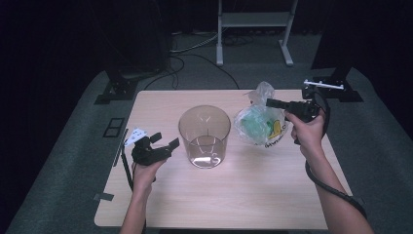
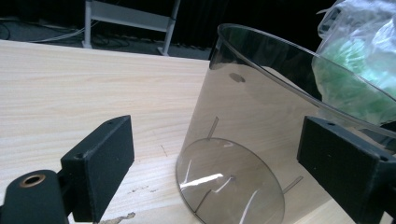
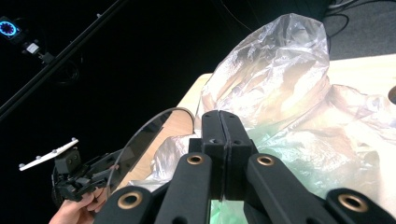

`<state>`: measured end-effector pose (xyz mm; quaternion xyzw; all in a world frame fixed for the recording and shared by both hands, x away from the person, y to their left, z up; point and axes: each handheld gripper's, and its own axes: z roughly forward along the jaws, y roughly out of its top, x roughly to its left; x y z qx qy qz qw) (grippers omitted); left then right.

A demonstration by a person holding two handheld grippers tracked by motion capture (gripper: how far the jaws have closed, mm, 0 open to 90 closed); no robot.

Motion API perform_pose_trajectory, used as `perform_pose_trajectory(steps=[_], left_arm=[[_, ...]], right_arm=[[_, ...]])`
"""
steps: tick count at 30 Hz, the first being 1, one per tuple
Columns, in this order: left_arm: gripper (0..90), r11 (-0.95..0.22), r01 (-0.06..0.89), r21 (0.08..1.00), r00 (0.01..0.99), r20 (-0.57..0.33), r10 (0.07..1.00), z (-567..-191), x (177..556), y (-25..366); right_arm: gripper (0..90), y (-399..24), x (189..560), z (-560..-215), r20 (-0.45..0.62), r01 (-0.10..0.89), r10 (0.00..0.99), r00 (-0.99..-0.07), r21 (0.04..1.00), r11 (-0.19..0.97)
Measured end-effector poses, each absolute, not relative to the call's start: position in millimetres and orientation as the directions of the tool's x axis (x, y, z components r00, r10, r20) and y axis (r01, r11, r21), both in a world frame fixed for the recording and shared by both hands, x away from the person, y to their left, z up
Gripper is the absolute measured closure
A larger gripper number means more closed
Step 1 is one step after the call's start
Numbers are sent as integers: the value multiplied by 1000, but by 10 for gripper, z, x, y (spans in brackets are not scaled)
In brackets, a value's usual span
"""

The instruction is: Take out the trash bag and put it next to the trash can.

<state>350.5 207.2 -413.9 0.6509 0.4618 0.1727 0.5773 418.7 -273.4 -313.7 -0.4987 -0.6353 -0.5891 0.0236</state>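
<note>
Pinching plastic bag: right hand-held gripper; left hand-held gripper spread beside clear tub.

No word, brand or number reads clearly anywhere. The plastic bag, at about two o'clock from the clear tub on the table, carries a yellow patch with a line of dark lettering along its lower edge, possibly a shop name, too small and blurred to read.
</note>
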Motion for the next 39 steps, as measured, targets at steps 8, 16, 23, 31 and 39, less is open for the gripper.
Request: perform_pose_trajectory(steps=[8, 16, 23, 31, 39], left_arm=[[98, 93, 400, 912, 514, -307, 801, -4136, 3503, 2070], [98, 92, 399, 913, 515, -305, 801, -4134, 3502, 2074], [98, 93, 399, 912, 514, -306, 801, -4130, 3501, 2084], [98, 92, 399, 912, 515, -306, 801, -4134, 3504, 2079], [98, 90, 403, 911, 515, -307, 800, -4144, 3508, 2077]], right_arm=[[900, -2719, 4243, -3339, 633, 687, 614, -472, 700, -193], [900, -2681, 4306, -3501, 638, 704, 621, -455, 685, -188], [900, -2648, 4346, -3629, 645, 721, 625, -439, 669, -184], [900, -2590, 4363, -3731, 643, 735, 631, -435, 658, -164], [900, -2533, 4385, -3808, 638, 744, 637, -434, 652, -146]])
